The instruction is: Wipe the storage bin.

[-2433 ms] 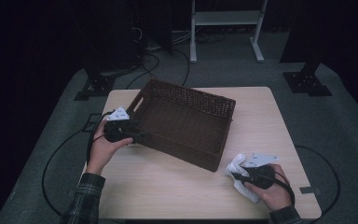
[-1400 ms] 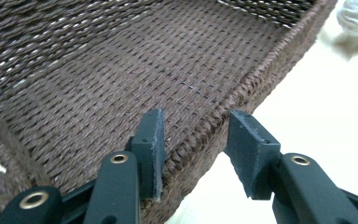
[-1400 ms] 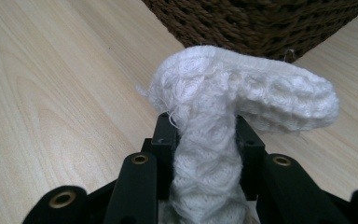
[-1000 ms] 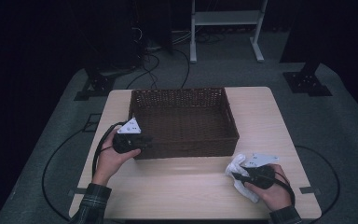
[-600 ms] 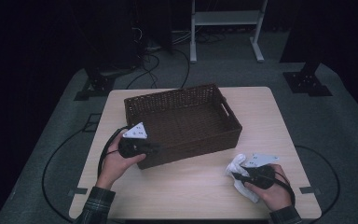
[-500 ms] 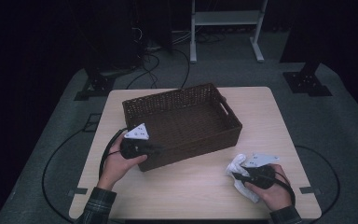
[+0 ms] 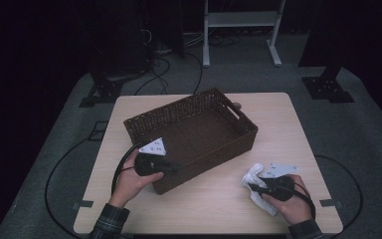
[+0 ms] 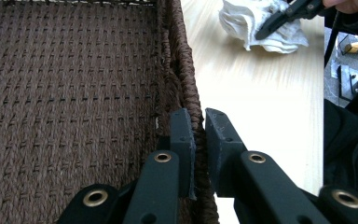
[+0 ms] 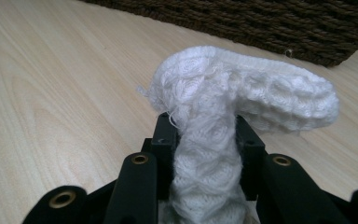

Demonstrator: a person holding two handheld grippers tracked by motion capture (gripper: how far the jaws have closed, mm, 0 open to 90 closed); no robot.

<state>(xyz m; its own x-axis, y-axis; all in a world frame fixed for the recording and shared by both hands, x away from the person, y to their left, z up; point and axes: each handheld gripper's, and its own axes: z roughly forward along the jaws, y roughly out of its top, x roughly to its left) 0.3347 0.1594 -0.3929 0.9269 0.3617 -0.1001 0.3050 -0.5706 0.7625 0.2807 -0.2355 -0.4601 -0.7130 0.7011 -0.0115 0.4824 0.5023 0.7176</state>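
A dark brown wicker basket (image 7: 194, 134) sat on the pale wooden counter (image 7: 288, 129), turned askew so that one corner pointed toward the person's left hand (image 7: 129, 181). The basket was open-topped, with a handle slot in its far short wall.

The left claw (image 7: 171, 169) had its jaws set over the basket's near wall, close to that corner. In the left gripper view the left claw (image 8: 199, 135) stood narrow, one jaw inside the basket against the woven wall and the other outside it, with the braided rim (image 8: 186, 88) pinched between the pads. The jaws had just been closing, with that wall between them. The grey three-cornered plate (image 7: 153, 147) topped the claw, and its cable (image 7: 117, 169) looped back over the counter edge.

Near the counter's front right, well apart from the basket, the right claw (image 7: 252, 186) held a white knitted cloth (image 7: 256, 179). In the right gripper view the right claw (image 9: 205, 135) was clamped on a bunched neck of the cloth (image 9: 242, 98), which spread out above the jaws into a thick folded lobe with a bobbled weave. The basket's outer wall (image 9: 270, 23) ran across the top of that view, beyond a strip of bare counter. The right hand (image 7: 291, 201) rested low on the counter behind its claw.
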